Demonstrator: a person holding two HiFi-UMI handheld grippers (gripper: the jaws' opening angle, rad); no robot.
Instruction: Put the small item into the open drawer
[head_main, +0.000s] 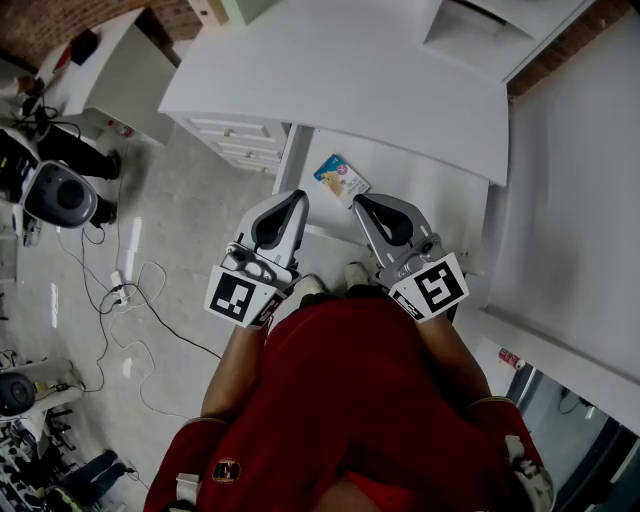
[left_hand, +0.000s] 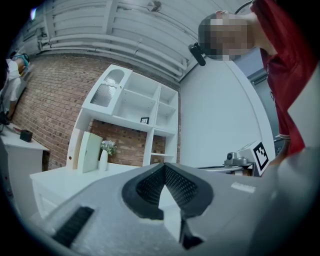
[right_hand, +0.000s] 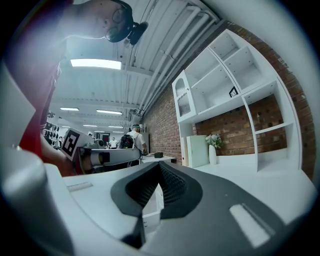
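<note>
Left gripper (head_main: 296, 197) and right gripper (head_main: 358, 201) are both closed tip to tip and hold nothing, side by side over the open drawer (head_main: 440, 200). Just ahead of them the small colourful packet (head_main: 342, 181) lies in the drawer, near the desk top's (head_main: 380, 70) edge. Cables (head_main: 120, 290) trail on the floor at left. Only the gripper views show the white shelf unit (left_hand: 145, 100) and vase (right_hand: 213, 152)
</note>
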